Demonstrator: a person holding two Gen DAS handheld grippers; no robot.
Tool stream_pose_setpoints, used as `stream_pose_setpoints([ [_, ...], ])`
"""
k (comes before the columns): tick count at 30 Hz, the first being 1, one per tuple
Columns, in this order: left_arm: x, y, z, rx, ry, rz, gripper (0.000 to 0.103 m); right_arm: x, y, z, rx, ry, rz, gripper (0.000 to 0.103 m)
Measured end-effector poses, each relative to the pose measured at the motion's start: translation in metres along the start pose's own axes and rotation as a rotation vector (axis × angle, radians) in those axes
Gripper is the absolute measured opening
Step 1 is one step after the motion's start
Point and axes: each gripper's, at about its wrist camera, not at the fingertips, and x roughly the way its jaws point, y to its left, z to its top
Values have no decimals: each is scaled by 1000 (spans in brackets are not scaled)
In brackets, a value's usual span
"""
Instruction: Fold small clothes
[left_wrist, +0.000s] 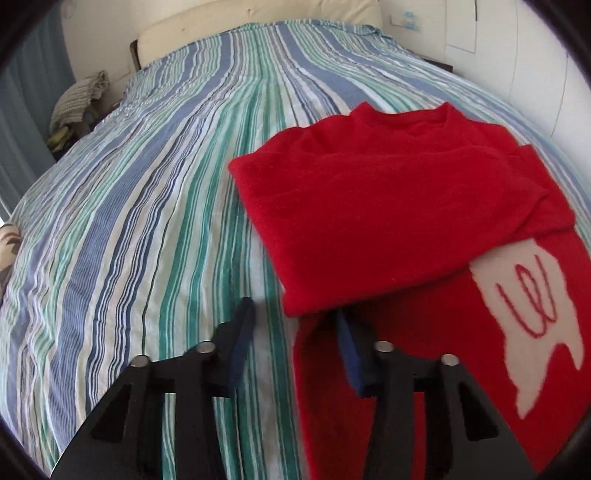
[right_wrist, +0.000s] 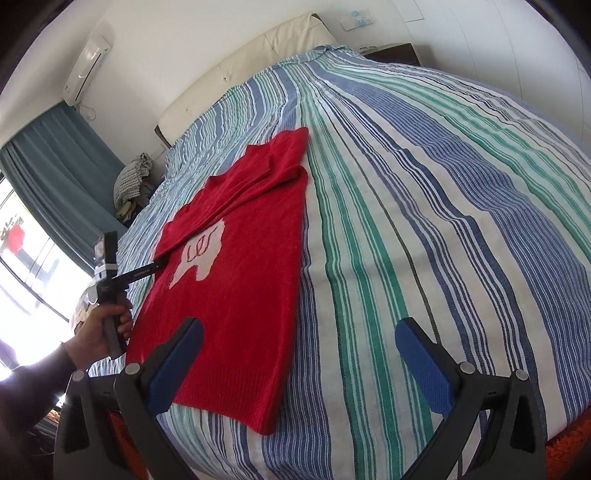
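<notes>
both tongs are seen low over the striped bedspread (right_wrist: 424, 184). the left gripper (left_wrist: 295, 325) is only narrowly parted, and its blue pads straddle the left edge of the red sweater (left_wrist: 399, 206); cloth appears between them, but whether it is actually pinched cannot be told. the right gripper (right_wrist: 299, 362) is spread wide with nothing in it, held over the hem at the near end of the garment, its left pad above the knit and its right pad above bare bedding.

the sweater is laid flat on the bed, lengthwise, neck toward the headboard (right_wrist: 258, 51). one side and a sleeve are already folded across the chest, partly covering the white patch (right_wrist: 197, 254) with its red stitching. the left tool is judged to be set at that side edge so the fold can be settled or a fresh hold taken. the right one is judged to be kept ready near the hem for the next fold upward. a hand (right_wrist: 96, 332) is seen around the left tool's handle.
</notes>
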Motion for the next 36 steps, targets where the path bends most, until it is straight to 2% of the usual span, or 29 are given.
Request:
stream_pose_setpoints([
  [1,5,7,0,-37,-2,-3,9,0,-1,0,4,1,-6,102],
  [2,7,16,-1,-101,-12,-32,8,-1,-3,-1,9,1,-12,102],
  [4,1,25,-10,-171,-44,-45,7,-1,-5,-1,15,3,-20,102],
  [8,-1,30,-22,-224,-46,-71,7,6,-5,0,6,22,-20,102],
  [12,0,28,-25,-224,-33,-73,8,10,0,-2,-22,42,-6,102],
  [16,-1,29,-24,-230,-21,-77,12,6,2,-2,-40,27,-27,102],
  [18,-5,31,-25,-240,-5,-91,16,5,0,-1,-30,19,-41,102],
  [20,-16,35,-30,-252,12,-94,28,3,-3,0,-18,5,-57,102],
  [21,-23,38,-34,-260,16,-108,30,1,-4,1,-14,-5,-66,102],
  [22,-32,41,-40,-267,22,-108,39,-1,-5,2,-11,-16,-74,102],
  [23,-42,44,-47,-270,24,-91,53,-3,-6,3,-7,-27,-82,102],
  [26,-76,55,-74,-283,5,-59,78,-10,-9,5,0,-56,-111,102],
  [31,-111,70,-118,-308,-5,-16,89,-15,-20,8,36,-74,-173,102],
  [34,-109,76,-139,-316,-2,27,92,-16,-29,16,67,-87,-224,102],
  [36,-99,79,-151,-312,29,53,92,-17,-33,26,54,-109,-264,102],
])
